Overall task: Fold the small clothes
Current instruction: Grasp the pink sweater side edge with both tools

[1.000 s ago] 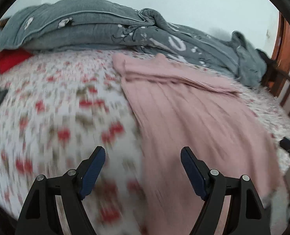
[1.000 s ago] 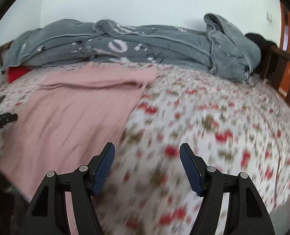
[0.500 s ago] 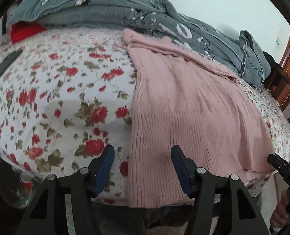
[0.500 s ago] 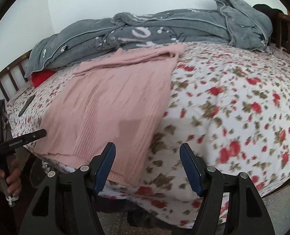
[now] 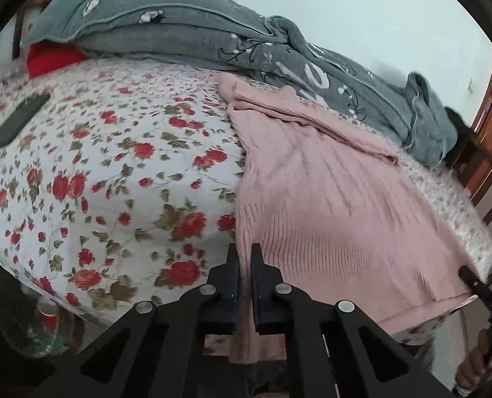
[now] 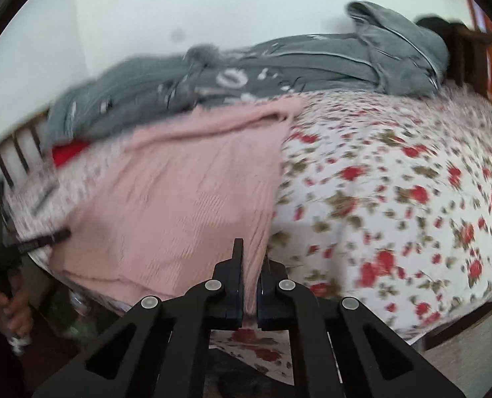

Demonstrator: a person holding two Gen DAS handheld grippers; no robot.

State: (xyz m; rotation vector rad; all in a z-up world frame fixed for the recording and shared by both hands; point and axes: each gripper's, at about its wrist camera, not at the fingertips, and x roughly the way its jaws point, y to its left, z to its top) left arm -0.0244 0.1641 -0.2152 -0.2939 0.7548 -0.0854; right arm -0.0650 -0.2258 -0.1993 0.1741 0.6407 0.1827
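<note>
Sweater (image 5: 329, 199): pink ribbed knit, lies flat on the floral bed (image 5: 113, 172), hem hanging over the near edge, top end touching the grey quilt (image 5: 212, 43).

Left gripper (image 5: 244, 258): jaws pressed together on the hem's left corner; a strip of pink knit runs between them. Right gripper (image 6: 251, 265): jaws likewise closed, pinching the hem's right corner, though blur softens the contact.

Handling, judged: light, soft, stretchy. It will sag between the two holds and drape, not keep shape. The ribbed hem is the thickest band and looks like the best purchase; corners give control of the fold line. Knit may drag on the sheet.

Left wrist view: shows a dark flat object (image 5: 18, 121) on the sheet at far left, a red item (image 5: 51, 59) under the quilt, and the sleeve folded across the sweater's top. The right gripper's tip shows at the right edge.

Right wrist view: shows the sheet right of the sweater and the quilt's far end; blurred throughout.
</note>
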